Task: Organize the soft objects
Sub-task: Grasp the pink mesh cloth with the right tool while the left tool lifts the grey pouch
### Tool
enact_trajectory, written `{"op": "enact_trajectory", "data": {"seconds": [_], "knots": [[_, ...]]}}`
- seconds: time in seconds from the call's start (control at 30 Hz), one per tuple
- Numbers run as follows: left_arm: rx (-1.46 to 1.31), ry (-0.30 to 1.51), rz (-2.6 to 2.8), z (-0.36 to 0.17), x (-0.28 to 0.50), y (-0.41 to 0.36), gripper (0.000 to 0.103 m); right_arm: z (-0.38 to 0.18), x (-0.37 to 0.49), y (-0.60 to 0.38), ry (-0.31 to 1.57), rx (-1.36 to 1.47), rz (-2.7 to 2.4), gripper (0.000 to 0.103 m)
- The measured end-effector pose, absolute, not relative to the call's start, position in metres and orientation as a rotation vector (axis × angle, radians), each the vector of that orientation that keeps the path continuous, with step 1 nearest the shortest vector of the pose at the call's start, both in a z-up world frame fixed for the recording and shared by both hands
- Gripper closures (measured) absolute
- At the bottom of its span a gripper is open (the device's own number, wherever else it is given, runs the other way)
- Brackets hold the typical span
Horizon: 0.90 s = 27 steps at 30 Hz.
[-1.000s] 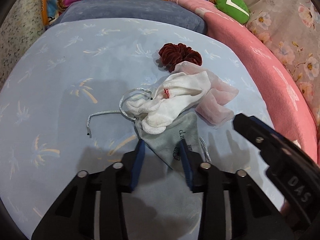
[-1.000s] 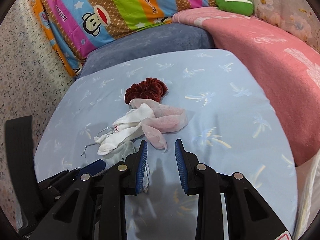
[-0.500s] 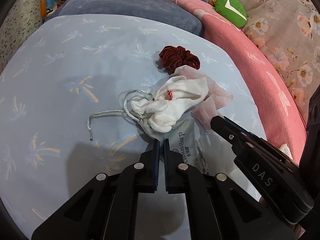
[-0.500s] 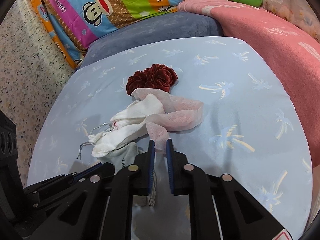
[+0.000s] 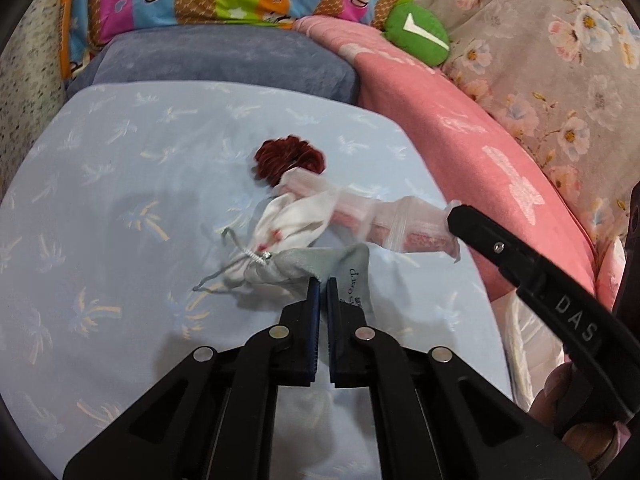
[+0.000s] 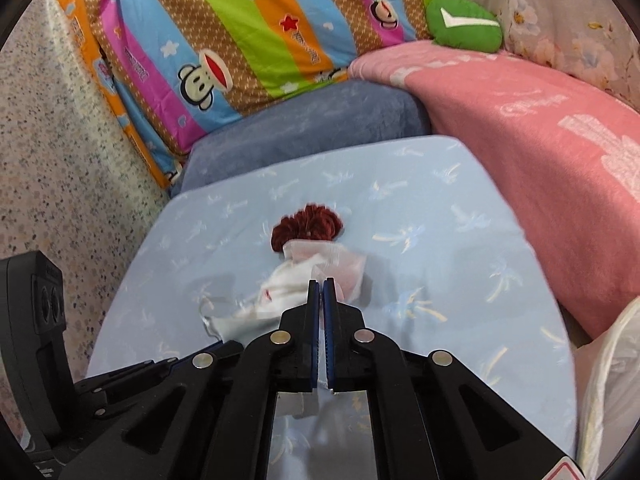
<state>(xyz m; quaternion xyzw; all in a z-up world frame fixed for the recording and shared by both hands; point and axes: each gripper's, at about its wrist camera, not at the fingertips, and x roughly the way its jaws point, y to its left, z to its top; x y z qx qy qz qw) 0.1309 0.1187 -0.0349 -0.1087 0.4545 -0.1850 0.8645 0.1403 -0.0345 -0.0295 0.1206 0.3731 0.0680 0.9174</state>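
A small heap of soft things lies on the light blue sheet [image 5: 120, 168]. My left gripper [image 5: 321, 280] is shut on the edge of a grey drawstring pouch [image 5: 316, 266], lifted slightly, its silver cord [image 5: 236, 248] trailing left. A white sock [image 5: 296, 216] rests on the pouch. My right gripper [image 6: 321, 280] is shut on a pink mesh cloth [image 6: 344, 264], which shows stretched taut as the pink mesh cloth [image 5: 392, 224] toward the right gripper's tip in the left wrist view. A dark red scrunchie [image 5: 290, 158] lies behind, also seen as the scrunchie [image 6: 306, 226].
A grey-blue cushion [image 5: 224, 60] and a striped cartoon pillow [image 6: 240, 32] stand behind the sheet. A pink blanket [image 6: 540, 128] runs along the right, with a green plush [image 6: 464, 24] at its far end. A white plastic bag [image 6: 612, 380] sits at the right edge.
Both grippers went from open to shut, the left on the grey pouch, the right on the pink cloth. Both have since lifted and pulled; the pink cloth is now stretched to the right.
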Motion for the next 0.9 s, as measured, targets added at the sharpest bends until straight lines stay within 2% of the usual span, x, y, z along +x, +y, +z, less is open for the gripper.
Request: {"op": "enact_trajectory", "data": {"seconds": [0.47, 0.8, 0.9], "knots": [[-0.131, 0.856, -0.489, 0.009, 0.113, 0.069, 0.100, 0.056, 0.083, -0.094, 0.541, 0.268, 0.068, 0.101], [-0.099, 0.848, -0.502, 0.011, 0.101, 0.051, 0.100, 0.054, 0.063, -0.129, 0.592, 0.300, 0.037, 0.100], [-0.098, 0.853, -0.490, 0.008, 0.103, 0.052, 0.100, 0.044, 0.062, -0.131, 0.615, 0.302, 0.030, 0.097]]}}
